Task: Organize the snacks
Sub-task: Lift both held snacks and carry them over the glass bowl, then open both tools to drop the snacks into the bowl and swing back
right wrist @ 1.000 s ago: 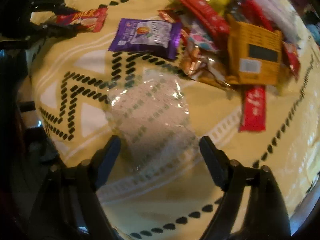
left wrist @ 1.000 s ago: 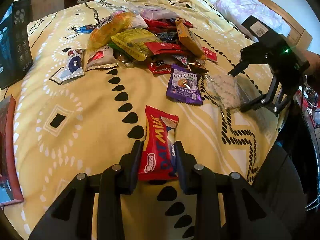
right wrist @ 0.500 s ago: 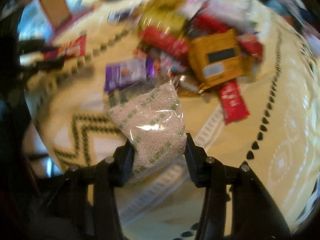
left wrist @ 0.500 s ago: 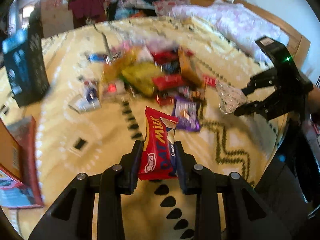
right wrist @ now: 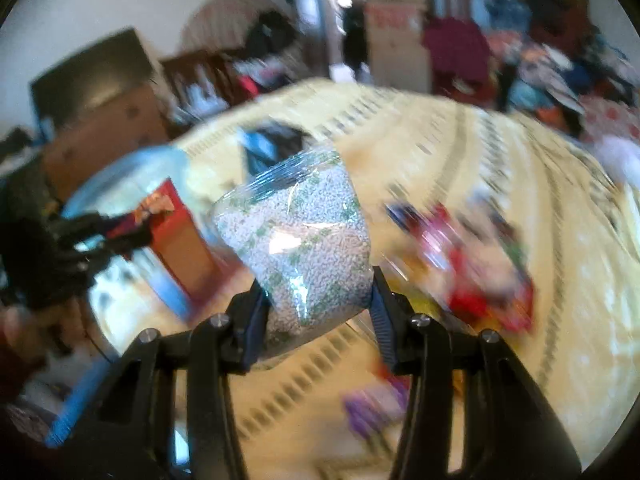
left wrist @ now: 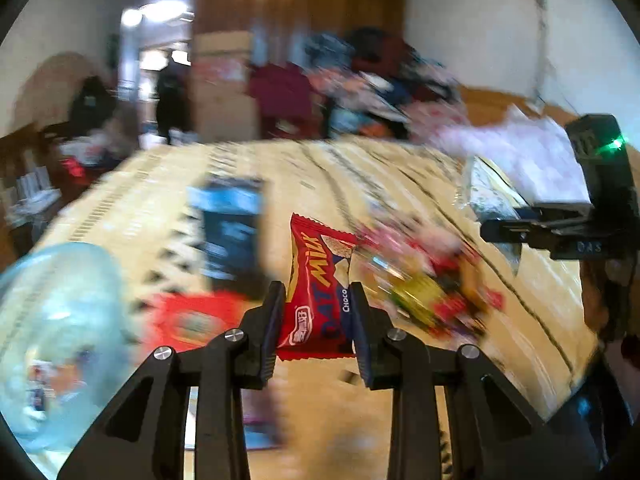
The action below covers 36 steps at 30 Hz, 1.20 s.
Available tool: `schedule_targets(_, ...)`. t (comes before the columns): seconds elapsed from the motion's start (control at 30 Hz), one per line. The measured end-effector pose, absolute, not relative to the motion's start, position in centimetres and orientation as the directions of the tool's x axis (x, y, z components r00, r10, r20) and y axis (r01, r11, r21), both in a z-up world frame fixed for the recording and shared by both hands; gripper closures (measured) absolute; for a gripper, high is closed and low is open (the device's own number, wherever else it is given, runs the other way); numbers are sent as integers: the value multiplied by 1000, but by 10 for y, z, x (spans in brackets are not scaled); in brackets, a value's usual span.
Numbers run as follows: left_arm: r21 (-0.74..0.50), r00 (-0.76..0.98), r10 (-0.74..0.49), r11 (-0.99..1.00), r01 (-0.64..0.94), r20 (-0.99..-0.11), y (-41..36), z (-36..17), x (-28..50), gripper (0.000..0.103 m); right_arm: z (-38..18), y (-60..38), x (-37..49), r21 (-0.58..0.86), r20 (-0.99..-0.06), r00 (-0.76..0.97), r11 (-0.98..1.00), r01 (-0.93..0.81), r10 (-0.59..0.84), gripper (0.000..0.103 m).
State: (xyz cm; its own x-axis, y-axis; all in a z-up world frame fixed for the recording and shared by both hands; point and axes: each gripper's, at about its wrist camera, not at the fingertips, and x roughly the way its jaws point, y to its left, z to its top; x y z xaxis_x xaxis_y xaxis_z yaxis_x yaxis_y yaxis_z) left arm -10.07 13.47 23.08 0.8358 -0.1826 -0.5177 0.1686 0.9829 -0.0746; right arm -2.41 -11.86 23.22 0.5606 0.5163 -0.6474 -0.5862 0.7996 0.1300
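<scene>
- Snacks: loose pile [left wrist: 424, 284] lies on the yellow patterned bedspread [left wrist: 360, 176], heavily blurred; individual wrappers are unreadable.
- Surroundings: dark blue box [left wrist: 232, 228] stands upright on the bedspread beyond my left gripper [left wrist: 316, 312]; red packet [left wrist: 192, 320] lies flat just left of its fingers.
- Pale blue translucent container [left wrist: 56, 320] sits at the lower left edge; contents too blurred to identify.
- Left gripper: jaws narrow, clamped on a red Oat Milk wrapper [left wrist: 316, 284], which stands up between the fingers, off the bedspread.
- Right gripper [right wrist: 320, 304]: jaws partly closed on a clear bag of white pellets [right wrist: 304, 248], gripped at its lower end, the rest standing up above the fingers.
- From the left wrist view, the right gripper [left wrist: 516, 228] is at the right, above the bedspread and well apart from my left one.
- Clothes heap [left wrist: 360, 80] behind the bed.
</scene>
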Motion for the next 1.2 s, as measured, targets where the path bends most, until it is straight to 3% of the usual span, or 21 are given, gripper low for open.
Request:
schedule_targets(0.23,-55,879,78,992,-118,-471,275,282,-114,71,288,31,-15,165,-551,461,633,-757,696,56)
schedule_targets(0.47,-76,811,236,943,-324,-535,391,271,-120,71,282,157,-14,195,-587,337,532,-824,736,56)
schedule_targets(0.67,-90,752,251,921,-380,-610,430,235,-117,71,262,213,-21,204,-645,276,509,-836,713,56)
schedule_targets(1.2,-111,728,217,921,-374,-650,451,208,-118,71,250,252,-26,185,-702,255,516,-836,665,56)
